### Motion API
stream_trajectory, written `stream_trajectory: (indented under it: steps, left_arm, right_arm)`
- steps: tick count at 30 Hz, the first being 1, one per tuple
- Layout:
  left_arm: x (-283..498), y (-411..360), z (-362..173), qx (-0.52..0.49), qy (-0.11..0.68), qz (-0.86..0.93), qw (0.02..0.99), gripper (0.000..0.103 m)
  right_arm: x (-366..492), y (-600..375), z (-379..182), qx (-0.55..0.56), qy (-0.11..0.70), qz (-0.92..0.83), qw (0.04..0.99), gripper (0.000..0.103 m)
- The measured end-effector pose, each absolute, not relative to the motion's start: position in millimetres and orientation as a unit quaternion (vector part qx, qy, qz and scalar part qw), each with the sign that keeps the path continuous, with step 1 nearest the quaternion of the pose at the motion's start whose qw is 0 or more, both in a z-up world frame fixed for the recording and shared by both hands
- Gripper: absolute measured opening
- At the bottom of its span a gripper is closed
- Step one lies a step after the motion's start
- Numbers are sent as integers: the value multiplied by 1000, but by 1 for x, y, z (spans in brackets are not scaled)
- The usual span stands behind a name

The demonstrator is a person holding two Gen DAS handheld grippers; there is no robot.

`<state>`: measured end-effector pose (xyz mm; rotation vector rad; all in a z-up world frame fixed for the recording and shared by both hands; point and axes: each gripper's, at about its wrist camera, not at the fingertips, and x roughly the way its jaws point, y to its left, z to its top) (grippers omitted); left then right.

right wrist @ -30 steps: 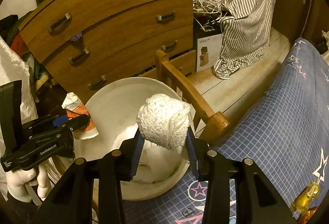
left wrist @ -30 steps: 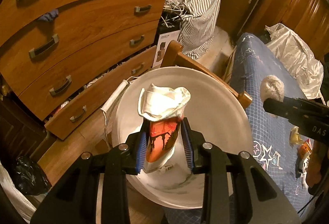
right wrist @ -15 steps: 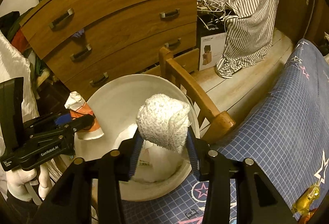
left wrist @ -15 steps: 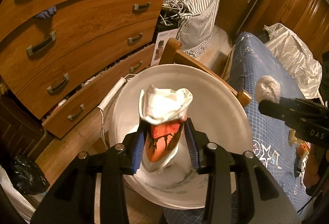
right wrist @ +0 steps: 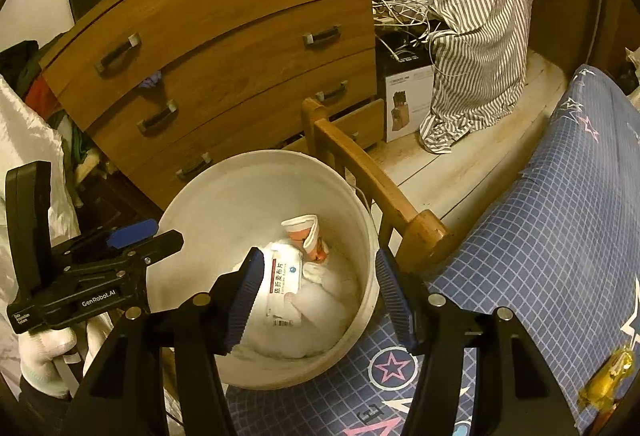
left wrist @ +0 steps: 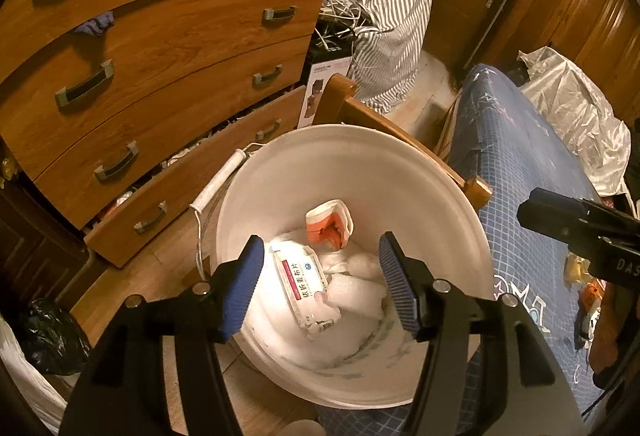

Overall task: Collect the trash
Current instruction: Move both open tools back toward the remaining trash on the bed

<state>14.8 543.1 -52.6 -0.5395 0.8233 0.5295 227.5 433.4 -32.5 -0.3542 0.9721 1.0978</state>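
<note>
A white bucket (left wrist: 400, 172) stands on the floor beside the bed; it also shows in the right wrist view (right wrist: 224, 204). Inside lie an orange-and-white wrapper (left wrist: 330, 224), a white wipes pack (left wrist: 304, 282) and white crumpled wads (left wrist: 356, 284); the wrapper (right wrist: 306, 234) and pack (right wrist: 282, 286) show in the right wrist view too. My left gripper (left wrist: 320, 282) is open and empty above the bucket. My right gripper (right wrist: 316, 294) is open and empty above the bucket. The left gripper also shows from the side (right wrist: 132, 236).
A wooden dresser (left wrist: 160, 48) with a pulled-out bottom drawer stands behind the bucket. A wooden bed rail (right wrist: 360, 172) runs beside it. The blue patterned bedsheet (right wrist: 540, 236) holds a yellow wrapper (right wrist: 608, 380). A striped shirt (right wrist: 480, 28) hangs at the back.
Both grippers opened. The orange-and-white wrapper dropped from my left gripper and the white wad from my right gripper into the bucket.
</note>
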Motion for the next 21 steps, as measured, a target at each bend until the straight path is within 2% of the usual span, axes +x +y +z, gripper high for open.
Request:
stream_trajectory:
  steps: [8, 12, 21]
  left_arm:
    - [15, 527, -48, -246, 393, 243, 852, 57]
    - [22, 503, -53, -234, 401, 220, 858, 57]
    - [65, 416, -69, -194, 432, 126, 872, 57]
  right_arm:
    - [225, 391, -23, -133, 423, 502, 743, 60]
    - [213, 339, -16, -121, 390, 491, 770, 74]
    - [194, 187, -32, -85, 364, 439, 817, 81]
